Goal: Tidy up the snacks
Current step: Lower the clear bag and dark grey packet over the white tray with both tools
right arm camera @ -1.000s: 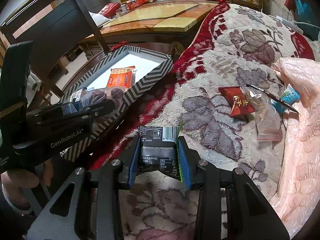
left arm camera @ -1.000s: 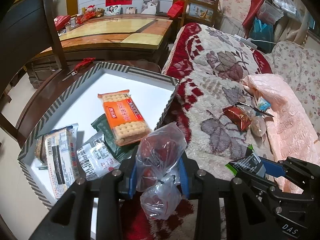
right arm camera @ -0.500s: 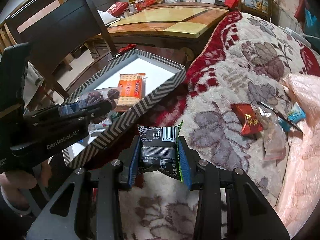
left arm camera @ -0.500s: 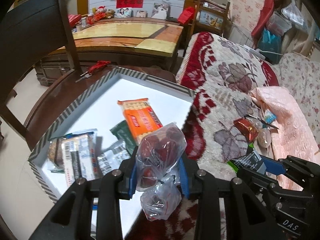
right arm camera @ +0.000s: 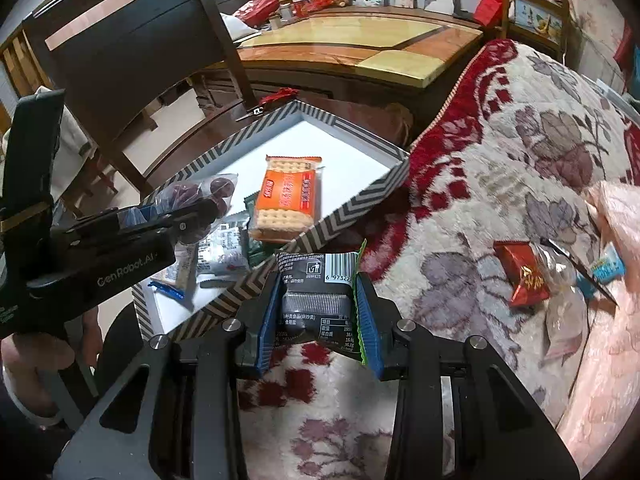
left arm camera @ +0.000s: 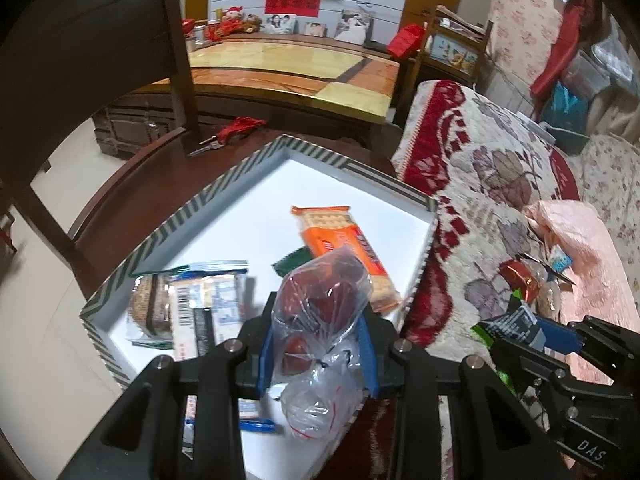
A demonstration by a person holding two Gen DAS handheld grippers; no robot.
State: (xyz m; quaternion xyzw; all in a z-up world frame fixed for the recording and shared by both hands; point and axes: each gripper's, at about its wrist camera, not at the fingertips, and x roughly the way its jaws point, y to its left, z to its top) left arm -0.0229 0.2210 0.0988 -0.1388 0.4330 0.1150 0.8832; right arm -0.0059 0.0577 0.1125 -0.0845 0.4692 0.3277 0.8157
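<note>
My left gripper [left arm camera: 318, 344] is shut on a clear bag of dark red dates [left arm camera: 320, 304], held above the near part of the striped box [left arm camera: 208, 196]. In the right wrist view the same bag of dates [right arm camera: 200, 192] hangs over the box's left side. My right gripper [right arm camera: 318, 312] is shut on a black snack packet [right arm camera: 316, 296] just outside the box's near wall [right arm camera: 320, 228], above the floral blanket. Inside the box lie an orange cracker pack [left arm camera: 340, 240], a green packet [left arm camera: 294, 262] and several white packets [left arm camera: 192, 304].
On the floral blanket [right arm camera: 500, 168] to the right lie a red packet [right arm camera: 522, 276], a clear bag [right arm camera: 564, 320] and a small blue packet [right arm camera: 606, 268], beside a pink cloth [right arm camera: 616, 340]. The box rests on a dark wooden chair [left arm camera: 132, 184]. A wooden table [left arm camera: 296, 64] stands behind.
Both grippers have moved left toward the box with their loads. The bag of dates now hangs over the box's inside, and the black packet has come up to the box's near wall.
</note>
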